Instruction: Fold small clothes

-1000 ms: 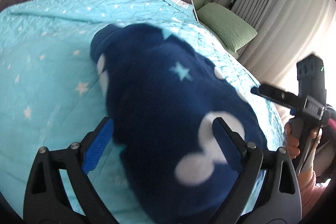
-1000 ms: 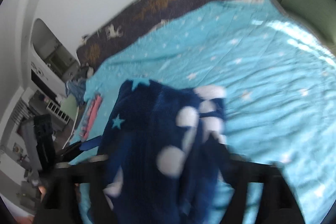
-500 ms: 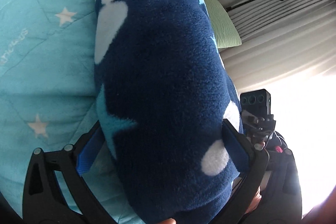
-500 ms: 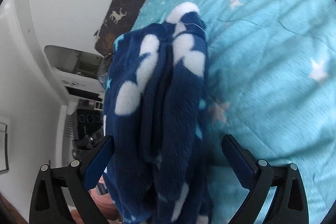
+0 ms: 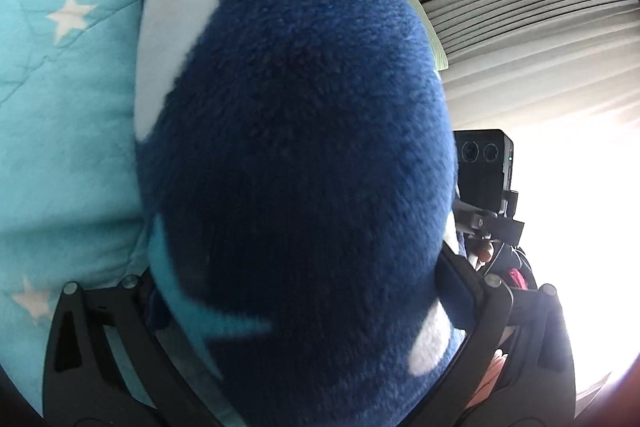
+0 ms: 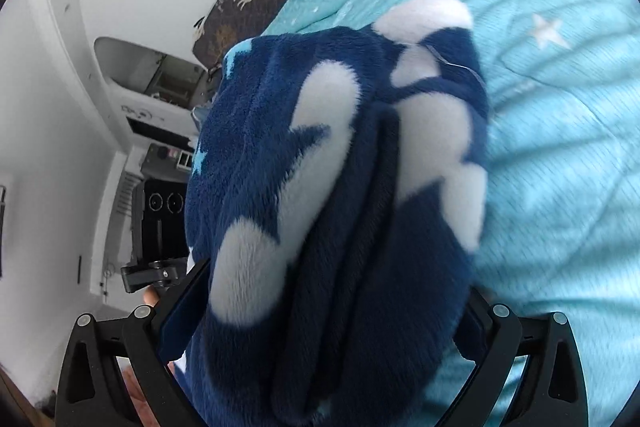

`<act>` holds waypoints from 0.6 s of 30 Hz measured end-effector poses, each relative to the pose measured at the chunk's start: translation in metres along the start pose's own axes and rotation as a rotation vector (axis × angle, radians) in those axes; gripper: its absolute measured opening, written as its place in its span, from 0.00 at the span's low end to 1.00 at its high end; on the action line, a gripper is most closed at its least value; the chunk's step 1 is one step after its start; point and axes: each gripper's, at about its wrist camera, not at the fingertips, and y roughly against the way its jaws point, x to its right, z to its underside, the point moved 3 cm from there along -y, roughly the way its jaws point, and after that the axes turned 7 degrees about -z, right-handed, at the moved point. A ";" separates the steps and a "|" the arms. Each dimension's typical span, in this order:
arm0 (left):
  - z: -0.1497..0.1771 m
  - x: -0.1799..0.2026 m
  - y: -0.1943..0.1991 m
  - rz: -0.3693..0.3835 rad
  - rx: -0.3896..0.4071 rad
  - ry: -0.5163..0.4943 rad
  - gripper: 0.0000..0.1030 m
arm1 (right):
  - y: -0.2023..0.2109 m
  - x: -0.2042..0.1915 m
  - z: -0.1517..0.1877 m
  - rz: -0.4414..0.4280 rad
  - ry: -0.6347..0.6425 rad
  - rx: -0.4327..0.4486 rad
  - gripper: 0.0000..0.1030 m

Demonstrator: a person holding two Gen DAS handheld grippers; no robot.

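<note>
Both sets of jaws look spread wide with the fleece garment (image 5: 292, 155) bulging between them; whether either truly pinches it I cannot tell, since the fabric hides the fingertips. I have the left gripper (image 5: 296, 291) and right gripper (image 6: 320, 291) under a thick navy bundle, held above the bed (image 6: 560, 147). Its long axis runs from the bottom of each frame toward the top. My worry: the plush layers slide apart and the fold opens if either side loosens.
</note>
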 end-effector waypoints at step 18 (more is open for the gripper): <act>-0.081 0.124 0.063 -0.093 0.245 -0.282 1.00 | 0.061 -0.092 -0.037 0.040 0.262 0.275 0.74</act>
